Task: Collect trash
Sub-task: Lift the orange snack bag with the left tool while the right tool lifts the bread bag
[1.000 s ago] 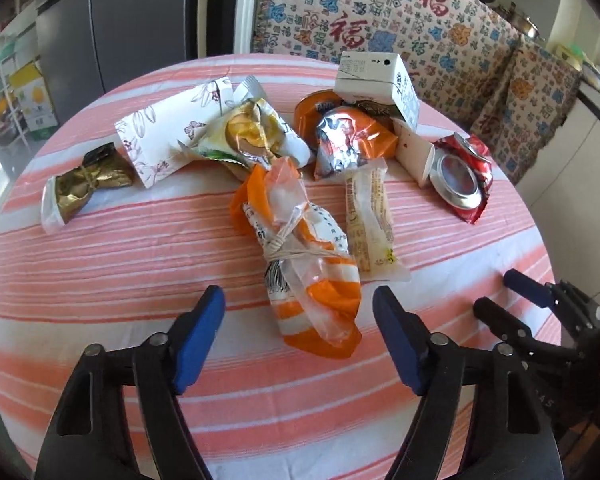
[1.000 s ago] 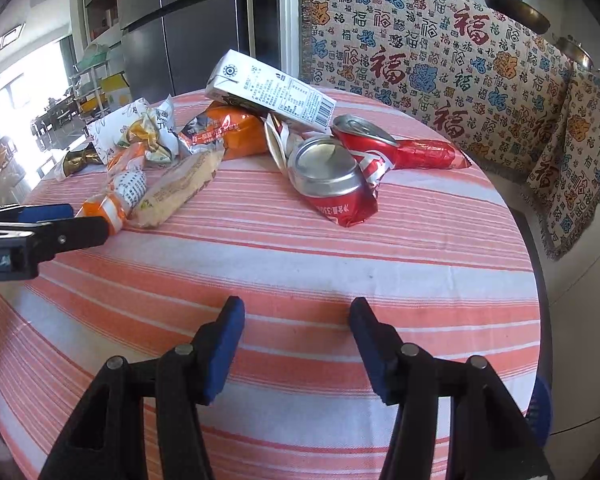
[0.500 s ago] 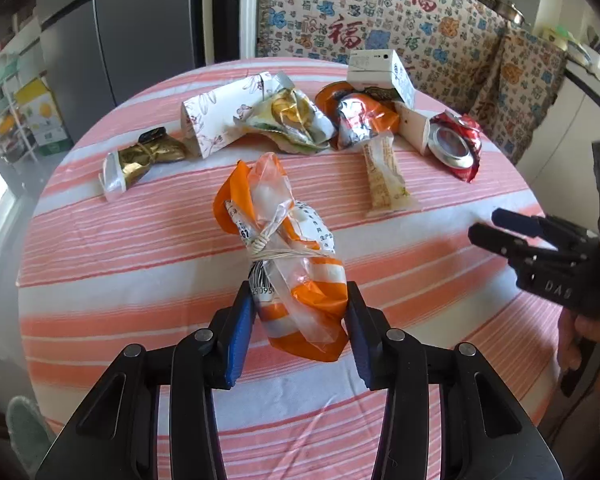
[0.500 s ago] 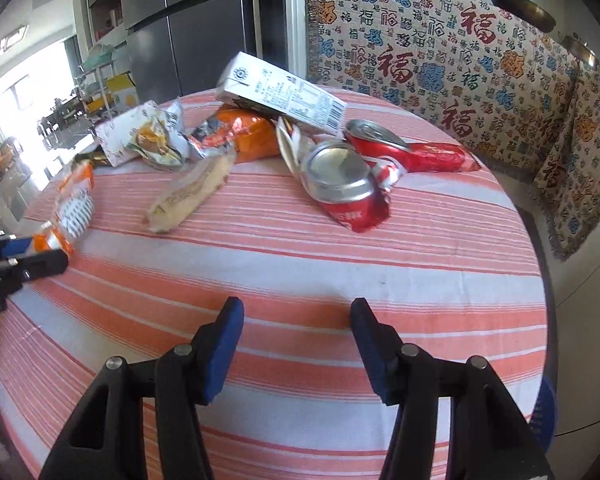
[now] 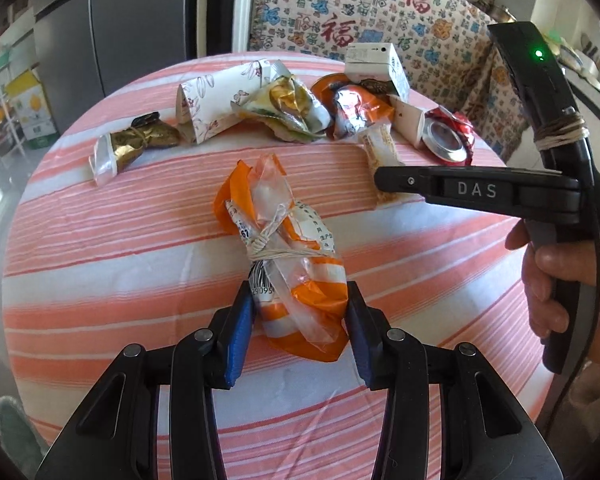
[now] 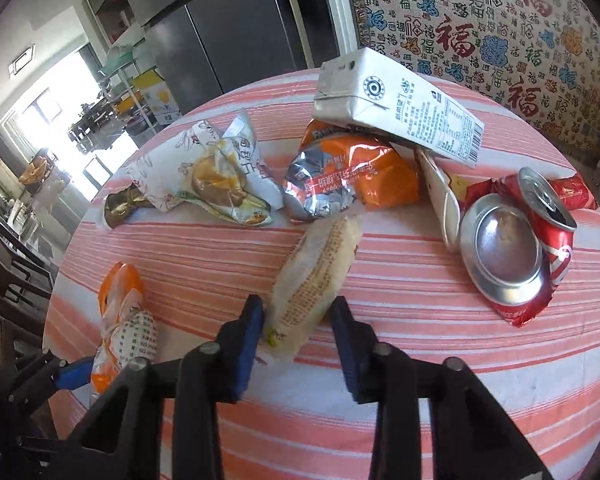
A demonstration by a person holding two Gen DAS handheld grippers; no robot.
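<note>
Trash is scattered on a round table (image 5: 100, 248) with an orange-striped cloth. An orange and white tied bag (image 5: 292, 264) is clamped at its near end between the blue pads of the left gripper (image 5: 298, 320), at 6 o'clock in the left wrist view. In the right wrist view, a pale snack wrapper (image 6: 320, 276) is seen between the parted fingers of the right gripper (image 6: 298, 340), which do not visibly press it. A white carton (image 6: 396, 116) is propped on an orange foil packet (image 6: 348, 176) at 12 o'clock, with a crushed red can (image 6: 516, 248) at 3 o'clock and a crumpled paper wrapper (image 6: 216, 176) at 10 o'clock.
</note>
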